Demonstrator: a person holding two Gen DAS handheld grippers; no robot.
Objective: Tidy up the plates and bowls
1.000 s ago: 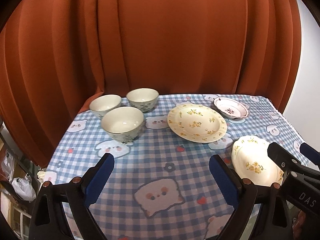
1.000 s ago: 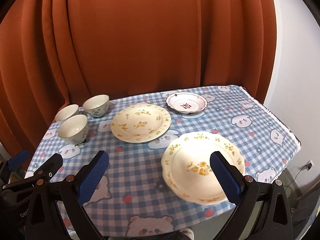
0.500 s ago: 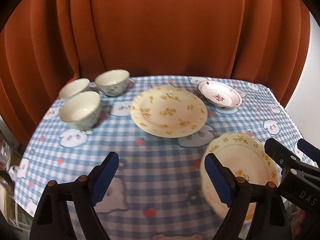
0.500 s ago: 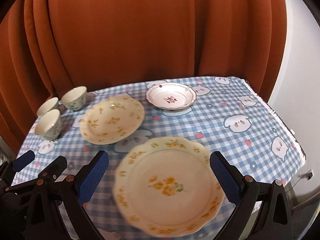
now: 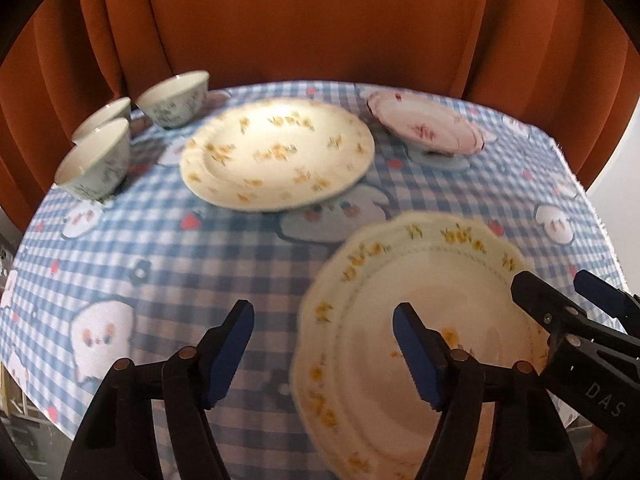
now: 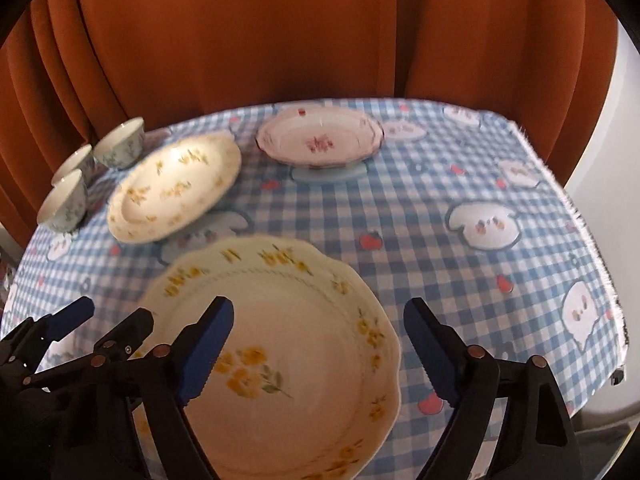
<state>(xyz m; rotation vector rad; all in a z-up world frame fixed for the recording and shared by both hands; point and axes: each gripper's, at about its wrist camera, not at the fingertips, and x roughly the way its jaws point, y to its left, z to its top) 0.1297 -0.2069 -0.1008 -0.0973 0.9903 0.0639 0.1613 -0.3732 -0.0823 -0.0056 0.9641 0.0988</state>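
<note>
A cream scalloped plate (image 5: 440, 280) (image 6: 288, 320) with yellow flowers lies at the table's near edge. My left gripper (image 5: 324, 316) hovers over its left rim, and its jaws are closing with the rim between them, the pads clear of it. My right gripper (image 6: 318, 308) hangs over the right rim and is closing too, pads apart from the plate. Each gripper shows in the other view: the right gripper (image 5: 552, 280) and the left gripper (image 6: 116, 310). Behind lie a large flowered plate (image 5: 276, 156) (image 6: 172, 188), a small pink-flowered plate (image 5: 424, 132) (image 6: 320, 140) and three bowls (image 5: 174, 98) (image 6: 120, 146).
A blue-and-white checked tablecloth (image 5: 180, 264) (image 6: 460, 280) with bear prints covers the table. An orange curtain (image 5: 320, 20) hangs close behind. The table's right edge (image 6: 592, 240) drops off beside a white wall.
Both grippers have come forward and down over the scalloped plate, which now fills the lower part of both views. Both pairs of jaws stand narrower than before.
</note>
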